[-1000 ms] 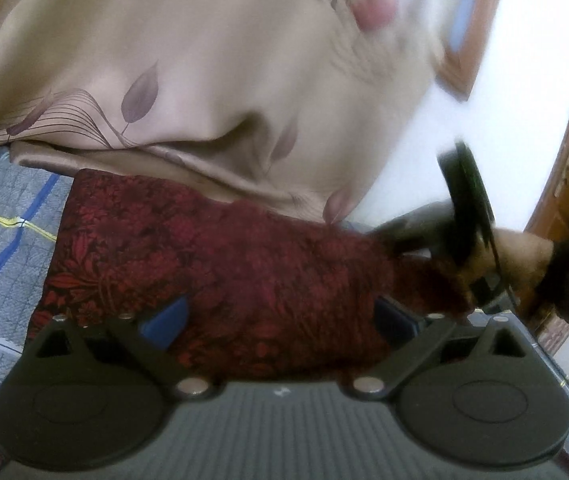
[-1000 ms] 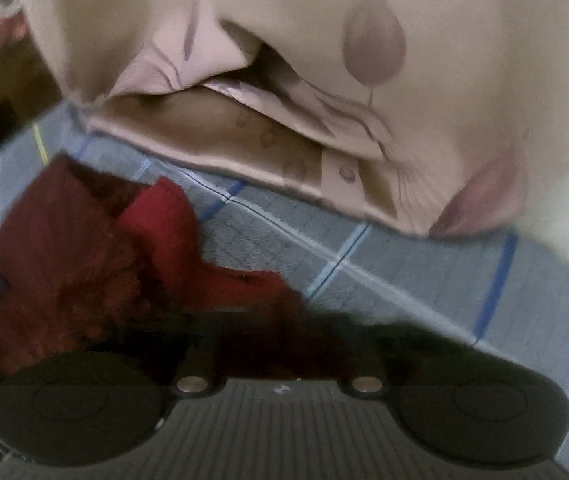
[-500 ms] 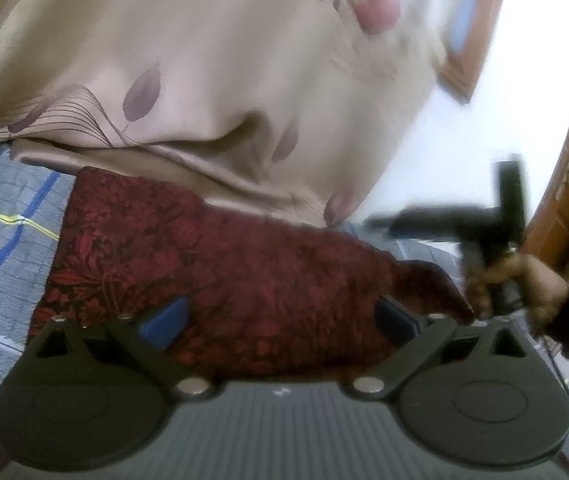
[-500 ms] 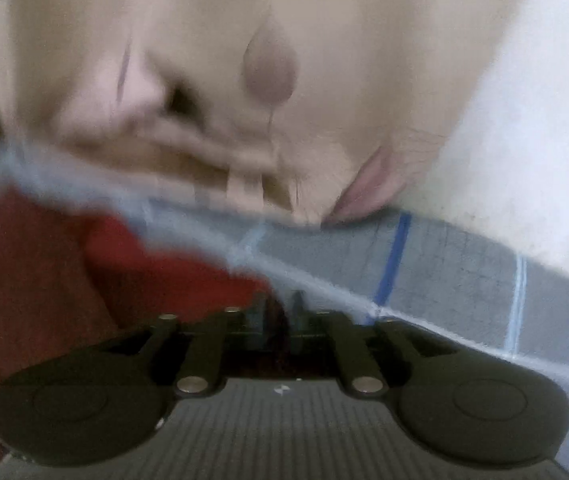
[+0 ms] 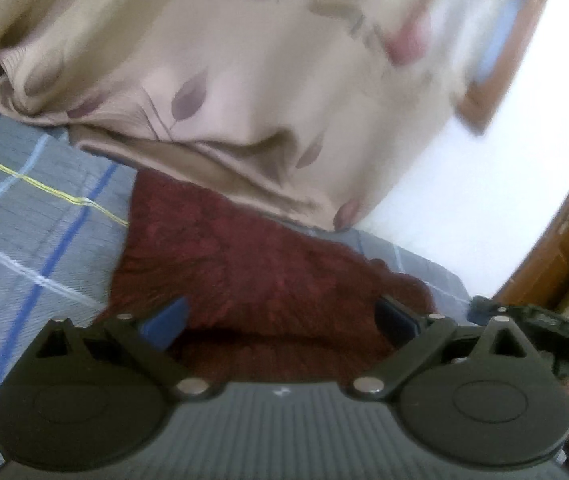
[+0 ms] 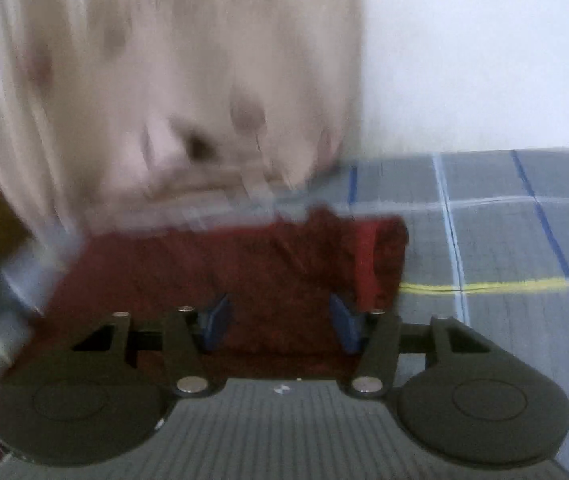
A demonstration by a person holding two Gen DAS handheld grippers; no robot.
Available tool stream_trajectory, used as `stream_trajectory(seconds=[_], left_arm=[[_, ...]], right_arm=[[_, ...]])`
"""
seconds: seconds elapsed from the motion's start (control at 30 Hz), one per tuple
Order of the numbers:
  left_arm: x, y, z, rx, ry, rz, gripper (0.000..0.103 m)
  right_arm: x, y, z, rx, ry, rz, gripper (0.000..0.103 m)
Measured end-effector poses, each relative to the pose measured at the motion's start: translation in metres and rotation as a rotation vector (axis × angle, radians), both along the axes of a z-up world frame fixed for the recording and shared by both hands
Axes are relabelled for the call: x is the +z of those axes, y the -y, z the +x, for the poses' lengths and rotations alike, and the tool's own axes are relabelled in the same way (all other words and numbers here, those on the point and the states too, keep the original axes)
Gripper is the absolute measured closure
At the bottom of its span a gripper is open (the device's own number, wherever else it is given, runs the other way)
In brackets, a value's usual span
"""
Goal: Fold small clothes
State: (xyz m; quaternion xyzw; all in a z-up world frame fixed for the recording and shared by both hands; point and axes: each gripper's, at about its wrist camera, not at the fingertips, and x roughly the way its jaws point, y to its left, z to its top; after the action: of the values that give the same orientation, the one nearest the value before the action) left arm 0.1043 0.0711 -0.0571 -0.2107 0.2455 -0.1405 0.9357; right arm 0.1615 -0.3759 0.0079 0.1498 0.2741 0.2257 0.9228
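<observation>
- On the grey checked bedsheet (image 5: 36, 248) your dark red patterned cloth (image 5: 252, 276) lies flat under the beige leaf-print curtain (image 5: 212, 72), laid out ready for folding.
- Left gripper (image 5: 280, 320): jaws released, straddling the near edge.
- Right gripper (image 6: 280, 322): jaws apart over it, nothing pinched, probably lining up a fresh grip.

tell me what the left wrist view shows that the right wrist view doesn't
Only the left wrist view: a brown wooden door frame, a wooden picture frame on the white wall, and the other gripper at the right edge.

Only the right wrist view: the bright red inner side of the cloth at its folded corner, and a wide stretch of sheet to the right of it.

Both: the dark red cloth lying on the grey checked bedsheet, the beige leaf-print curtain behind it, and open blue-padded jaws over the cloth.
</observation>
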Motion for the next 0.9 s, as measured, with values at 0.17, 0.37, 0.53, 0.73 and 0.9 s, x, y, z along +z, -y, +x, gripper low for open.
stream_trajectory(seconds=[0.17,0.37,0.53,0.73,0.9], left_arm=[[0.012,-0.01,-0.059,-0.027,0.006,0.017,0.002],[0.001,-0.026,-0.144,-0.019,0.022,0.116,0.002],[-0.019,-0.053,-0.208,-0.012,-0.001,0.137,0.002],[-0.058,-0.093,-0.246,-0.073,-0.11,-0.095,0.002],[-0.087,-0.094,-0.24,-0.117,-0.197,-0.23,0.002]], right_arm=[[0.014,0.015,-0.092,0.032,0.031,0.085,0.031],[-0.023,0.016,-0.222,0.049,-0.073,0.153,0.029],[-0.052,0.022,-0.292,-0.02,-0.167,0.111,0.029],[-0.074,0.035,-0.321,-0.108,-0.243,0.168,0.028],[-0.088,0.036,-0.31,-0.086,-0.29,0.31,0.028]])
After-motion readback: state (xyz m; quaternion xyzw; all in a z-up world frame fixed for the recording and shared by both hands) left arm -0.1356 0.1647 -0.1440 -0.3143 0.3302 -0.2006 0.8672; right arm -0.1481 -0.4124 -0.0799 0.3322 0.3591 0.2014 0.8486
